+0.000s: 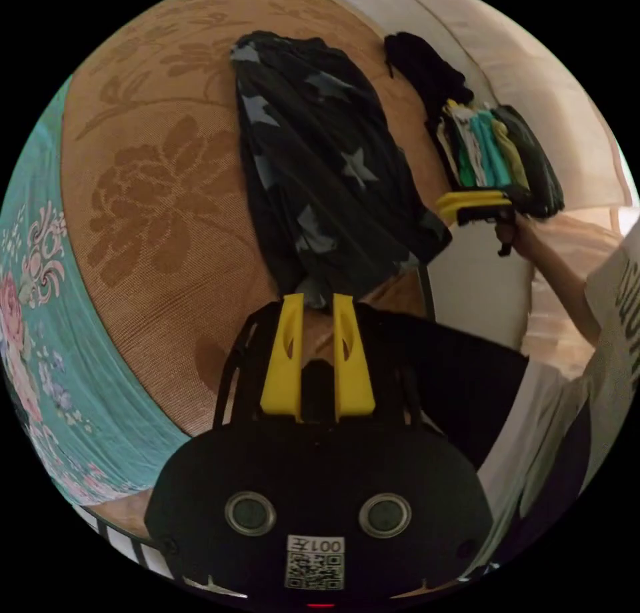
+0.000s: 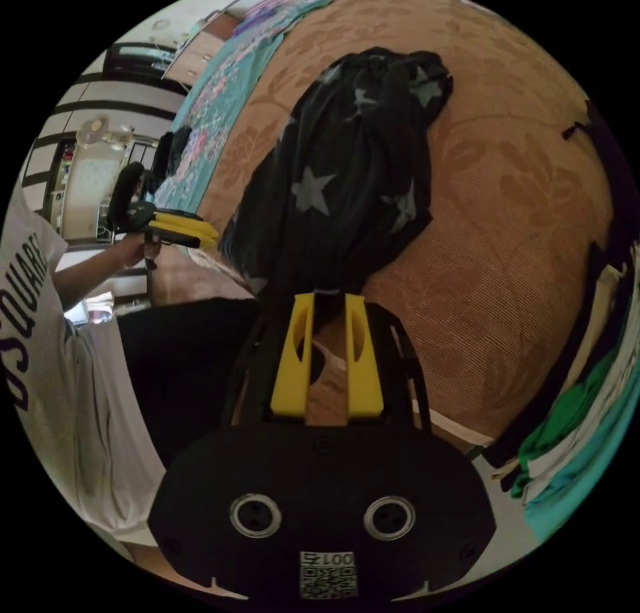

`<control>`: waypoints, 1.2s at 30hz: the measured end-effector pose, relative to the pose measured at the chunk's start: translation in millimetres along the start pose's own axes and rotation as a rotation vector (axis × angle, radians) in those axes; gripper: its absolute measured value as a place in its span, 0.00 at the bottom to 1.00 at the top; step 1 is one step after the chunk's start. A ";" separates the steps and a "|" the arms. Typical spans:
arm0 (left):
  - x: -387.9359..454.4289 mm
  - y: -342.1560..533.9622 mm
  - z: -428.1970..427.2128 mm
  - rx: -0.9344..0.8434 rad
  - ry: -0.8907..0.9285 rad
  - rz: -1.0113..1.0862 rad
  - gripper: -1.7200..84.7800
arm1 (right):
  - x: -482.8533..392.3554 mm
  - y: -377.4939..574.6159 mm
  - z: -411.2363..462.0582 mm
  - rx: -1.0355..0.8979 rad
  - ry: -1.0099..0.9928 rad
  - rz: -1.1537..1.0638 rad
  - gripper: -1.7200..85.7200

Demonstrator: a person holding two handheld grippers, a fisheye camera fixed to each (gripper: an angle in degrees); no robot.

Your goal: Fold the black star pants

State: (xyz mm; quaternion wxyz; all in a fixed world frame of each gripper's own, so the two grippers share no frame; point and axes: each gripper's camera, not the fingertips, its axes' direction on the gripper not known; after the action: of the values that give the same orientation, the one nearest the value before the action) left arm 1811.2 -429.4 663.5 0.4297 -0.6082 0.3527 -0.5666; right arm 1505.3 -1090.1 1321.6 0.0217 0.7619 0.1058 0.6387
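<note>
Both hand-held grippers, left and right, clenched on black star pants hem; soft, rumpled, across woven floral bed mat; bare mat either side.

Your left claw covers the near edge of the black star pants, so the gripped fabric is hidden between its jaws. Your right claw hides the pants' hem likewise. The stack of folded clothes is cut off by the picture's edge. Your sleeve runs out of frame.
</note>
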 end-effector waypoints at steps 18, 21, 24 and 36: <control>34.3 -20.3 -60.1 0.323 -0.108 0.123 0.07 | 34.5 -7.9 -78.8 0.439 0.188 0.011 0.11; 14.7 -70.8 -73.7 0.401 -0.167 0.136 0.09 | 58.9 -69.2 -88.0 0.505 0.192 -0.042 0.13; -6.5 -120.1 -71.9 0.367 -0.136 0.084 0.09 | 83.4 -131.9 -77.3 0.475 0.172 0.011 0.14; 49.0 -56.1 -114.6 0.435 -0.134 0.218 0.08 | 11.0 -105.6 -77.0 0.552 0.195 -0.203 0.07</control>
State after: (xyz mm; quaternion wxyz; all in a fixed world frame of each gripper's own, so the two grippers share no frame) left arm 1699.7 -467.0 732.8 0.6314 -0.4960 0.2569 -0.5378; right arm 1417.7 -992.8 1328.6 -0.1329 0.6598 0.3523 0.6503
